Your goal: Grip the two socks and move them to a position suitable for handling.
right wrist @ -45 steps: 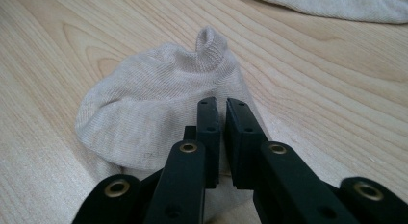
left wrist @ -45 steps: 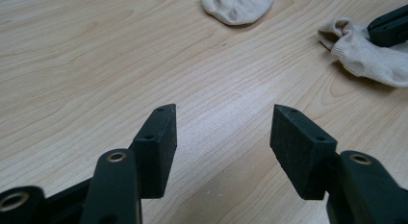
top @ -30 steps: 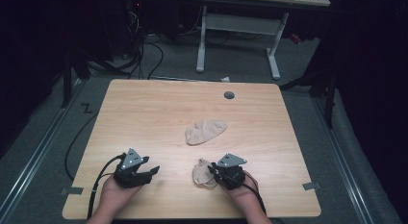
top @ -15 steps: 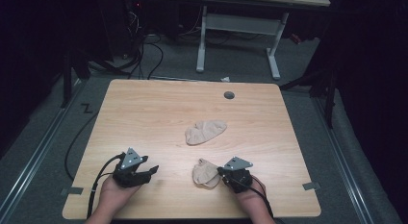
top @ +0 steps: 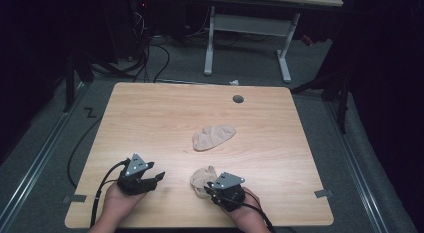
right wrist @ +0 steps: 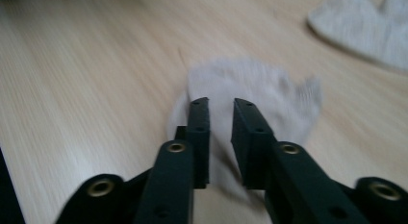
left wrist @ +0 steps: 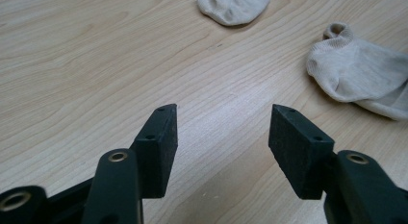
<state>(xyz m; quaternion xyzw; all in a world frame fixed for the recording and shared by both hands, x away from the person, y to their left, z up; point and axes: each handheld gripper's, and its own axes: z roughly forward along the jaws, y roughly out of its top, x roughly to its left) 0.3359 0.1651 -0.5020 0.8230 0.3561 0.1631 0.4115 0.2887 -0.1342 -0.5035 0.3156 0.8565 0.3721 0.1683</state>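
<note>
Near sock [top: 202,179]: crumpled beige knit, bunched at the table's near edge, right of centre, touching the right gripper [top: 212,189]. The right gripper view shows what the high view cannot: the sock [right wrist: 250,89] lies in front of and under the 2 black jaws, with a narrow gap between them. The jaws have just been opening; fabric shows through the gap, and the pads look parted, not pinching it. Picture is blurred.

The left gripper view shows this sock [left wrist: 358,75] from the side: ribbed cuff curled open, soft folds, fine weave.

Far sock [top: 214,137]: flatter, oval, same beige, mid-table, well apart from the first. Its edge [left wrist: 234,6] shows at the top of the left gripper view.

Left gripper [top: 152,178]: jaws spread wide, nothing between them, over bare wood. Pads [left wrist: 161,142] are matte, blocky, wedge-shaped.

Table [top: 150,118]: light wood-grain laminate, rounded corners, a round grommet [top: 238,99] near the far edge.
</note>
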